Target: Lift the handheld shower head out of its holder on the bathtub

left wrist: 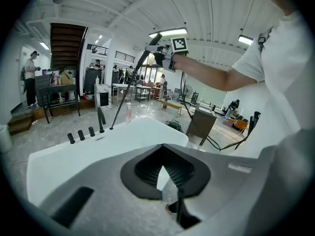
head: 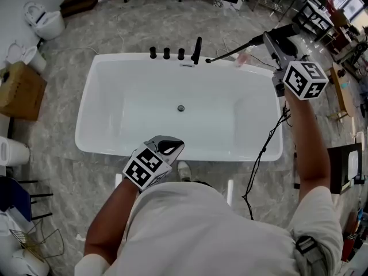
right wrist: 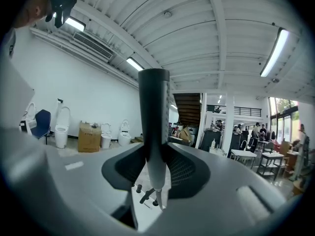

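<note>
The handheld shower head (head: 252, 41), a slim black wand, is up off the far right corner of the white bathtub (head: 115, 73). My right gripper (head: 271, 40) is shut on it, and its dark shaft (right wrist: 153, 102) stands upright between the pads. A thin black hose (head: 227, 53) runs from the wand down to the far rim beside the black spout (head: 197, 49) and three black knobs (head: 166, 53). In the left gripper view the lifted wand (left wrist: 132, 85) slants down to the rim. My left gripper (head: 171, 146) hovers over the near rim, shut and holding nothing (left wrist: 162, 175).
A pink bottle (head: 244, 57) stands behind the tub's far right corner. A black cable (head: 261, 153) hangs past the right end of the tub. White toilets (head: 45, 19) and a cardboard box (head: 20, 89) sit to the left, tables and racks (head: 322, 10) at the upper right.
</note>
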Demonstrator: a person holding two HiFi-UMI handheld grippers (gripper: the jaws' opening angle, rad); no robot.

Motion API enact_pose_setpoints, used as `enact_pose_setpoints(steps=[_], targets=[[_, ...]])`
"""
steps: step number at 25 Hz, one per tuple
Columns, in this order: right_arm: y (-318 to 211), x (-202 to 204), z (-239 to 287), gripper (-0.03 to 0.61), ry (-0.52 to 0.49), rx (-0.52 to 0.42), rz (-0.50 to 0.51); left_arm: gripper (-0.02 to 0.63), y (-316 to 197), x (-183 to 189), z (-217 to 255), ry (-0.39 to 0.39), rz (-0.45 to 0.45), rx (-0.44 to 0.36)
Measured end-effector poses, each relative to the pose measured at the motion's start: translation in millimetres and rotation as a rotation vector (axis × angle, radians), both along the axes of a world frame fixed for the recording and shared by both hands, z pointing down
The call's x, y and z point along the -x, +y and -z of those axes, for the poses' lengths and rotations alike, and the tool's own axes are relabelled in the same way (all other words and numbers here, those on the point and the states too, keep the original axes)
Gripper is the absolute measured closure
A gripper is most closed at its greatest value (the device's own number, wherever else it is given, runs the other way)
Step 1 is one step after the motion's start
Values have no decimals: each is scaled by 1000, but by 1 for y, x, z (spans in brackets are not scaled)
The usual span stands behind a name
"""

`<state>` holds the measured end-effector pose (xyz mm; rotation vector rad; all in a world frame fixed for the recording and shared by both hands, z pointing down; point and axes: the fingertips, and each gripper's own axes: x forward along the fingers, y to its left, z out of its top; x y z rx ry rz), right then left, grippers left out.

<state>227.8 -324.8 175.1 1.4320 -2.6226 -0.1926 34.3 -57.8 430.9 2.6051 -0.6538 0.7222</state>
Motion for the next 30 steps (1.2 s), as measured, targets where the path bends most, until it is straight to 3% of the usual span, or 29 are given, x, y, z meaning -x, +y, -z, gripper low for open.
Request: enact_pose_setpoints(steps=[15, 30], targets=[[96, 9, 30, 433, 11, -51, 8, 606, 40, 1, -2, 30, -44, 7], [149, 12, 5, 433, 5, -26, -43, 606, 73, 14, 2, 38, -64, 5]])
